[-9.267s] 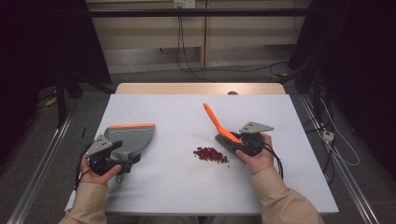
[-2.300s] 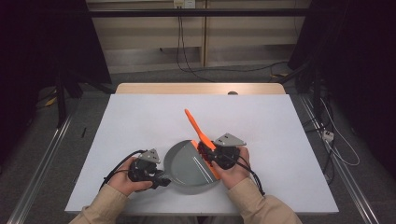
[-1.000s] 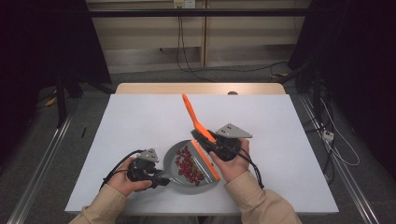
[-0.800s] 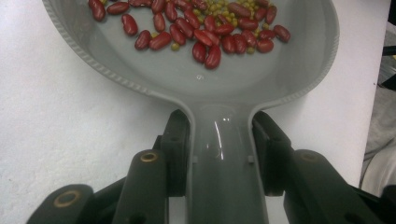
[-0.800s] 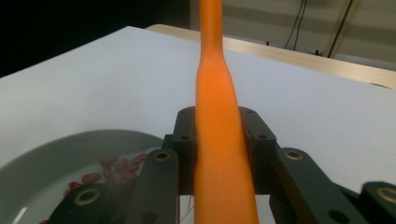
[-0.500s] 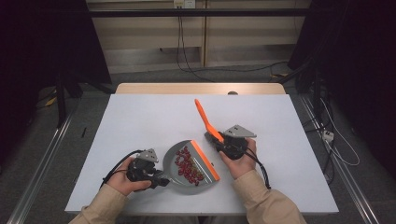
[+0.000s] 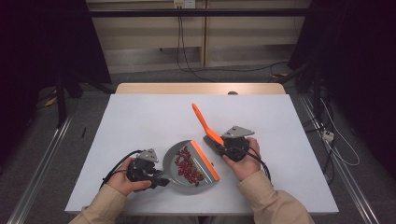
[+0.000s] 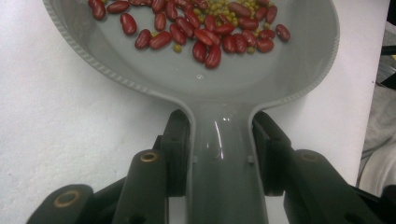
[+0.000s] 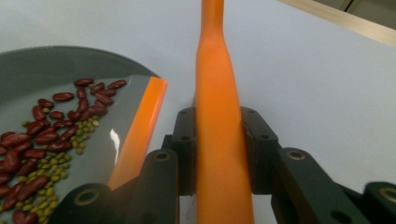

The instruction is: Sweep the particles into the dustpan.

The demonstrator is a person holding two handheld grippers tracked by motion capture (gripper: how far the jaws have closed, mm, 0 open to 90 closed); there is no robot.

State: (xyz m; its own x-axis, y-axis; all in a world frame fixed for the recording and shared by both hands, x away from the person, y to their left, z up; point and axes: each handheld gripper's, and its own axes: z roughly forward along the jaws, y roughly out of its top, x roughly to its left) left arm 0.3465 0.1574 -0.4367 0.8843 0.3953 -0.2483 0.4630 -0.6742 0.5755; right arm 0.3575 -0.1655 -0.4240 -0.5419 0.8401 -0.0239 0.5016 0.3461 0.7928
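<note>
Grey plastic dustpan point(image 7: 184, 176) with an orange front lip lies on a white table point(image 7: 140, 116), seen from the high view. Red kidney beans point(image 7: 187, 164) are heaped inside it. The left gripper point(image 7: 156, 178), held in the person's left hand point(image 7: 122, 179), has its jaws closed on the pan's handle. The right gripper point(image 7: 218, 143), held in the right hand point(image 7: 243, 163), sits just beside the orange lip and has its jaws closed on an orange brush handle point(image 7: 205, 123) that slants up and away.

In the left gripper view, the two black jaws press both sides of the grey dustpan handle point(image 8: 222, 158); kidney beans point(image 8: 205, 37) and small green beans point(image 8: 223, 6) rest in the pan.

In the right gripper view, the jaws squeeze the orange brush handle point(image 9: 218, 116). The dustpan point(image 9: 42, 63) lies to the left, holding red beans point(image 9: 51, 126) and green beans point(image 9: 56, 161).
</note>
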